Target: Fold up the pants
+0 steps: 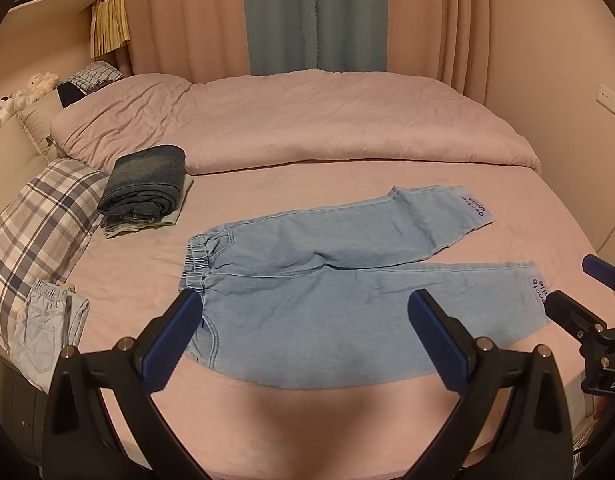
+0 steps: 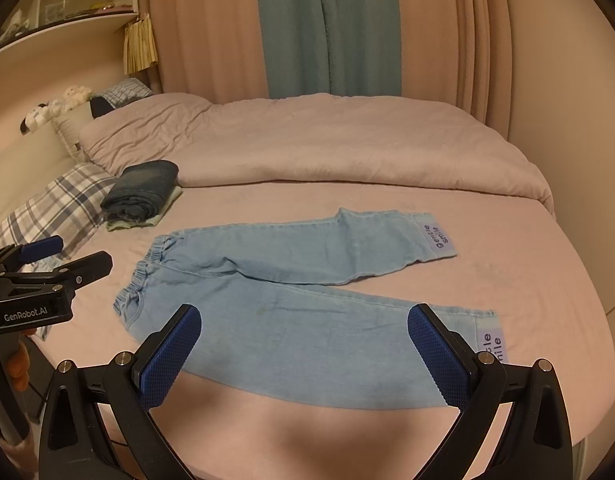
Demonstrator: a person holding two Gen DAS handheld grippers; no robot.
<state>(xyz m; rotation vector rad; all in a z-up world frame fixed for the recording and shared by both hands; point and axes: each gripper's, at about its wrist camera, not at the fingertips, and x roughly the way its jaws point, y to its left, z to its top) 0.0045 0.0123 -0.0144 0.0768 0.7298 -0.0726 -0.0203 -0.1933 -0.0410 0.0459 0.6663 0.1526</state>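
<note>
Light blue denim pants [image 1: 307, 292] lie spread flat on the pink bed, waistband to the left, both legs running right with purple cuff labels. In the right wrist view the same pants [image 2: 299, 312] fill the middle. My left gripper [image 1: 305, 338] hovers open above the near edge of the pants by the waist, holding nothing. My right gripper [image 2: 305, 354] is open too, over the near leg towards its cuff. Each gripper shows at the other view's edge: the right gripper [image 1: 583, 292] and the left gripper [image 2: 67, 256].
A stack of folded dark jeans [image 1: 147, 188] on a pale green garment sits at the back left. A plaid pillow [image 1: 39, 216] and another light denim garment [image 1: 43, 336] lie at the left edge. A rolled pink duvet [image 1: 307, 120] spans the back.
</note>
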